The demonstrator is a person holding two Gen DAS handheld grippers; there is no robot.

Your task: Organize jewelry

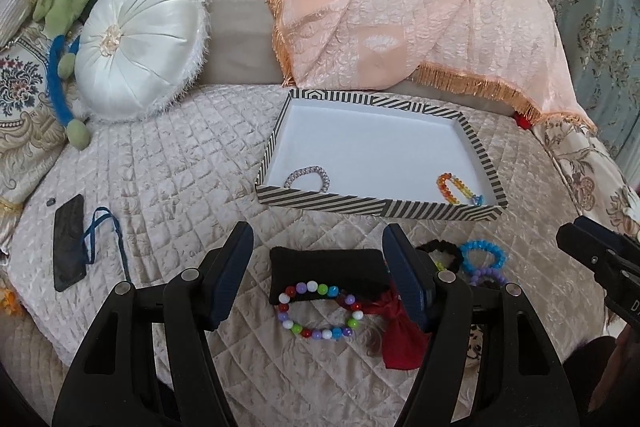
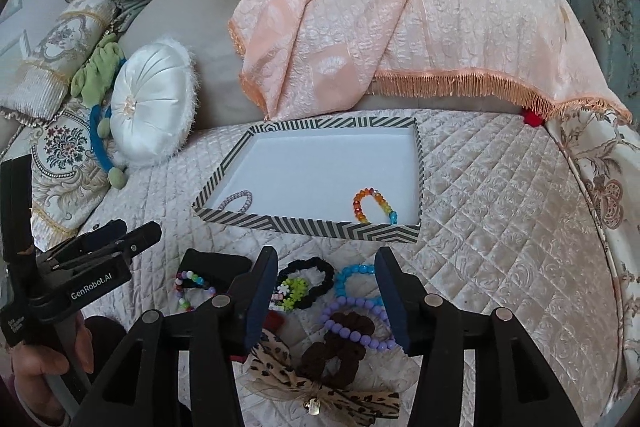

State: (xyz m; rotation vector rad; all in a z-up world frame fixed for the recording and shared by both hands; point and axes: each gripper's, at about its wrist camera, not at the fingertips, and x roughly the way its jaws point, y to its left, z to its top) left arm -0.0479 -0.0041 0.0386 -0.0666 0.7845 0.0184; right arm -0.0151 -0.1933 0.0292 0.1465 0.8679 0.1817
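Nearest of all, the left gripper (image 1: 318,259) hangs with its jaws spread wide and nothing between the pads; below it on the quilted cover (image 1: 168,187) lies a multicoloured bead bracelet (image 1: 320,311), partly resting on a small black cushion (image 1: 326,273), with a red bow (image 1: 400,335) touching its right side. The right gripper (image 2: 326,281) also stands apart with nothing clamped, above a cluster near the cover's front edge: a leopard-print bow (image 2: 304,383), a brown scrunchie (image 2: 340,343), a purple bead bracelet (image 2: 352,323), a blue bead bracelet (image 2: 352,277), a black scrunchie (image 2: 310,281) and a neon green flower piece (image 2: 294,287) lying on it. A hand (image 2: 44,367) grips the left tool's handle at the lower left of the right wrist view.

Further back, toward the middle of the cover, sits a striped box lid (image 1: 380,205) with a white floor. Inside it, against the near wall, a pale lilac bracelet (image 1: 308,177) lies at the left corner and an orange-to-blue bead bracelet (image 1: 460,189) at the right corner, well apart.

Off toward the cover's left edge lie a dark phone (image 1: 70,241) and a blue cord (image 1: 104,239). Farthest back, a white round pillow (image 1: 140,47) and a peach fringed throw (image 1: 400,7) lean on the beige backrest (image 1: 236,7).
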